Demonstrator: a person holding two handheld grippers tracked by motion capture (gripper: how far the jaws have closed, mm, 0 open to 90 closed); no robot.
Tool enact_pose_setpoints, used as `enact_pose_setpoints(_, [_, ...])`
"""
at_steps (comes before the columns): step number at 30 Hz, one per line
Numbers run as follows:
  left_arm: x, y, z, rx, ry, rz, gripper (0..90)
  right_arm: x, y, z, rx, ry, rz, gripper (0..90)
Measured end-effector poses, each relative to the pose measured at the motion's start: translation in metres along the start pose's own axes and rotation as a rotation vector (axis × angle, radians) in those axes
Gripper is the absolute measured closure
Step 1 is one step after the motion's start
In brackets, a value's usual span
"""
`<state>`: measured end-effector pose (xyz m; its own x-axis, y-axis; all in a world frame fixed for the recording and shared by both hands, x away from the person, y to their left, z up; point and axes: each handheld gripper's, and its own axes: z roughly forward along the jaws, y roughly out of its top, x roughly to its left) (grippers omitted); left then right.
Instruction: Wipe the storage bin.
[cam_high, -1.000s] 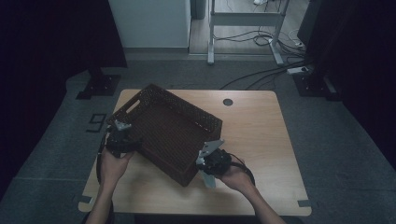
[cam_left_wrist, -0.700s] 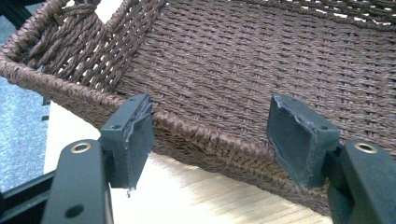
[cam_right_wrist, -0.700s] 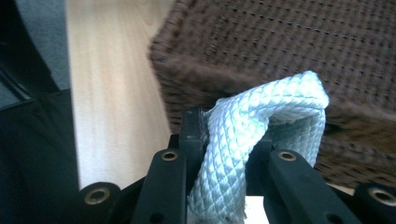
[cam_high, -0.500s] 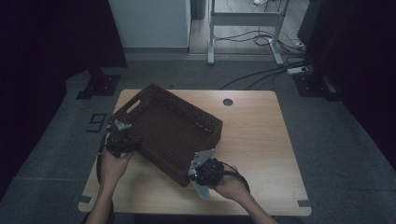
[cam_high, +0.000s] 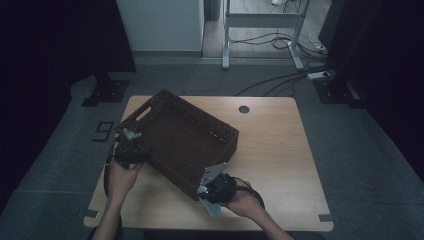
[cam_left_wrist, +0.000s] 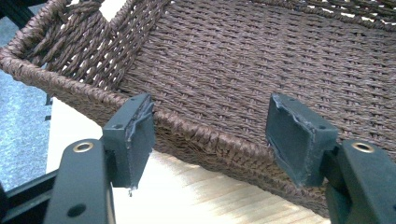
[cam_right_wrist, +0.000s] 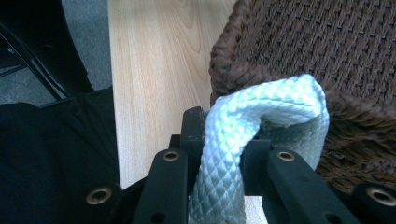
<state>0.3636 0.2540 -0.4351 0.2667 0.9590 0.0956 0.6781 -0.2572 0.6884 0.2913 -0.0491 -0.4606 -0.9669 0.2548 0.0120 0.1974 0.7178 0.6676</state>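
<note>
The woven basket (cam_high: 175, 140) sits skewed on the left half of the worktop (cam_high: 280, 150), one corner reaching toward the near edge. At that corner the right gripper (cam_high: 212, 192) has its jaws pinched tight on a pale braided strap (cam_right_wrist: 261, 116), which folds over into a loop resting against the basket's rim. The left gripper (cam_high: 131, 150) waits at the basket's left wall, jaws about half open, straddling the rim (cam_left_wrist: 205, 137) without pressing on it.

The step in hand looks like getting the strap into the basket. To do it well, raise the right gripper enough that the loop clears the rim rather than catching on the coarse weave, carry it inward over the basket floor, and only then let the jaws part. The left gripper should close on the rim first, since a light basket will likely slide toward the far edge of the worktop when nudged.
</note>
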Motion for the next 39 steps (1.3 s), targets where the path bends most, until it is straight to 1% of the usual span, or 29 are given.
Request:
enact_pose_setpoints(3, [0.0, 0.0, 0.0, 0.0, 0.0, 0.001, 33.2, 0.0, -0.002, 0.005, 0.016, -0.002, -0.002, 75.2])
enact_pose_setpoints(8, [0.0, 0.0, 0.0, 0.001, 0.0, 0.001, 33.2, -0.002, -0.006, 0.012, 0.035, 0.005, 0.011, 75.3])
enact_pose_setpoints(14, [0.0, 0.0, 0.0, -0.001, 0.0, 0.0, 33.2, -0.002, -0.012, 0.027, 0.085, 0.012, 0.009, 75.3])
enact_pose_setpoints(16, [0.0, 0.0, 0.0, 0.0, -0.001, 0.0, 33.2, -0.002, -0.012, 0.03, 0.086, 0.012, 0.011, 75.3])
enact_pose_setpoints(23, [0.0, 0.001, 0.0, 0.007, 0.0, 0.003, 33.3, -0.004, -0.012, 0.029, 0.086, 0.014, 0.011, 75.3])
enact_pose_setpoints(29, [0.0, 0.001, 0.0, 0.008, 0.002, 0.004, 33.4, -0.013, -0.014, 0.026, 0.092, 0.005, 0.028, 75.3])
enact_pose_setpoints(32, [0.0, 0.001, 0.0, 0.008, 0.002, 0.005, 33.5, -0.018, -0.017, 0.023, 0.094, -0.014, 0.04, 75.3])
enact_pose_setpoints(36, [0.0, 0.001, 0.0, 0.008, 0.002, 0.005, 33.5, -0.027, -0.021, 0.02, 0.095, -0.044, 0.069, 75.3])
enact_pose_setpoints(39, [0.0, 0.001, 0.0, 0.007, 0.002, 0.004, 33.5, -0.033, -0.023, 0.019, 0.094, -0.051, 0.086, 75.3])
